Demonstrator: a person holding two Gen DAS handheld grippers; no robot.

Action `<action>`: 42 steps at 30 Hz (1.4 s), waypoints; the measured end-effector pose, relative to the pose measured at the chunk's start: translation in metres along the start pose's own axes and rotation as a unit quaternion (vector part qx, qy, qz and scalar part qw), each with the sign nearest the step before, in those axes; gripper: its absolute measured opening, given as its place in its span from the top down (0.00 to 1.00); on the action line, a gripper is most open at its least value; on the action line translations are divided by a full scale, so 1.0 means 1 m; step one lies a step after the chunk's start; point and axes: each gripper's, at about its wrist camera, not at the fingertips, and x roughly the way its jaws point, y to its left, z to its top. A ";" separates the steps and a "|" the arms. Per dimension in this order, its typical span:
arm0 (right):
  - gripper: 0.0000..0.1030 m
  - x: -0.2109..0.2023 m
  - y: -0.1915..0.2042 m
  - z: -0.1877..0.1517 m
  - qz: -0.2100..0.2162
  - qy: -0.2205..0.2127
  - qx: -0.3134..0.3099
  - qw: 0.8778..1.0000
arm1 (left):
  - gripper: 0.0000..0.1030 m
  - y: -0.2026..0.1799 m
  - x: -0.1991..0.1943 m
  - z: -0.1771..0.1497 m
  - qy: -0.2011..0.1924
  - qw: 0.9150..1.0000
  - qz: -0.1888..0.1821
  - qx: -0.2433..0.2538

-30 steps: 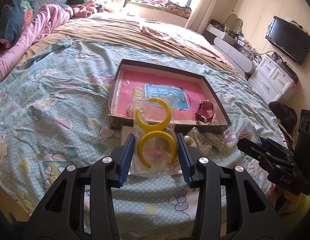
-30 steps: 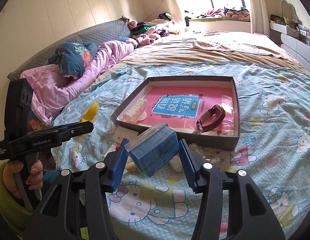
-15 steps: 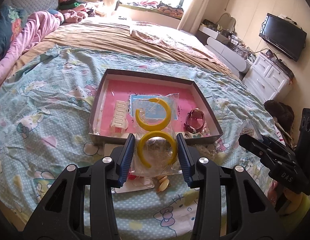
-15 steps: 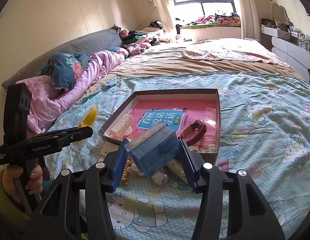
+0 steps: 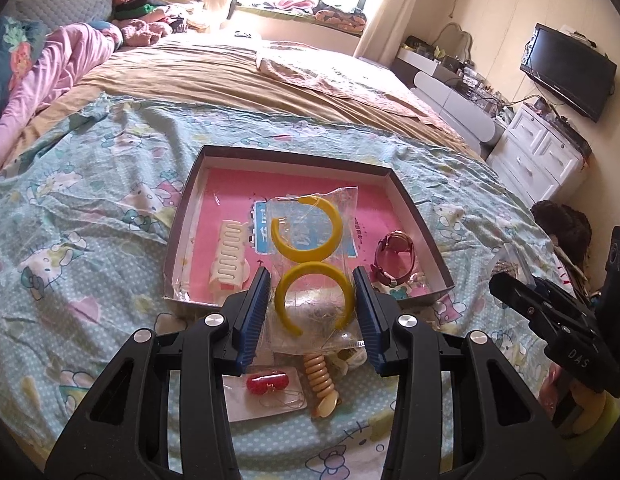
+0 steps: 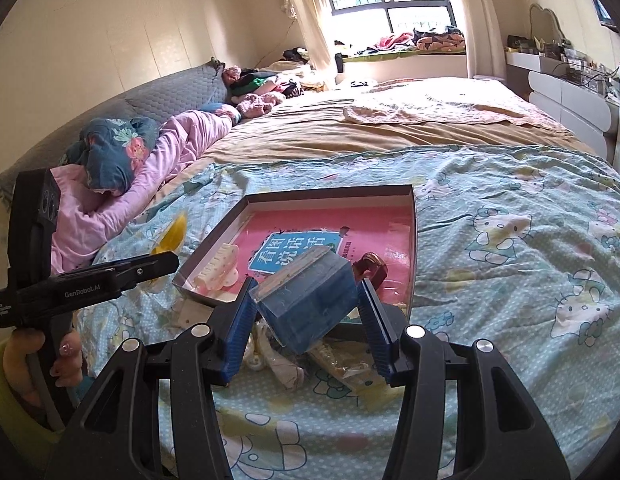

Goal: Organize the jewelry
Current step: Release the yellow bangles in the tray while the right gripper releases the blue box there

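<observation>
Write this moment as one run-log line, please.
left gripper: holds bag of yellow hoop earrings | right gripper: holds blue box | tray: hair clip, watch

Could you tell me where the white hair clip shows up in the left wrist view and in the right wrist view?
Left wrist view: the white hair clip lies in the near-left corner of the shallow box, just left of the left gripper.
Right wrist view: the white hair clip sits at the box's near-left corner, left of the right gripper.
Shared landmark: the blue label on the box's pink floor, right of the clip in both views.
</observation>
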 end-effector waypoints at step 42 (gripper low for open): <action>0.52 0.100 -0.038 0.001 -0.081 0.067 -0.033 0.994 | 0.67 0.002 0.108 0.013 0.083 0.996 0.035 0.023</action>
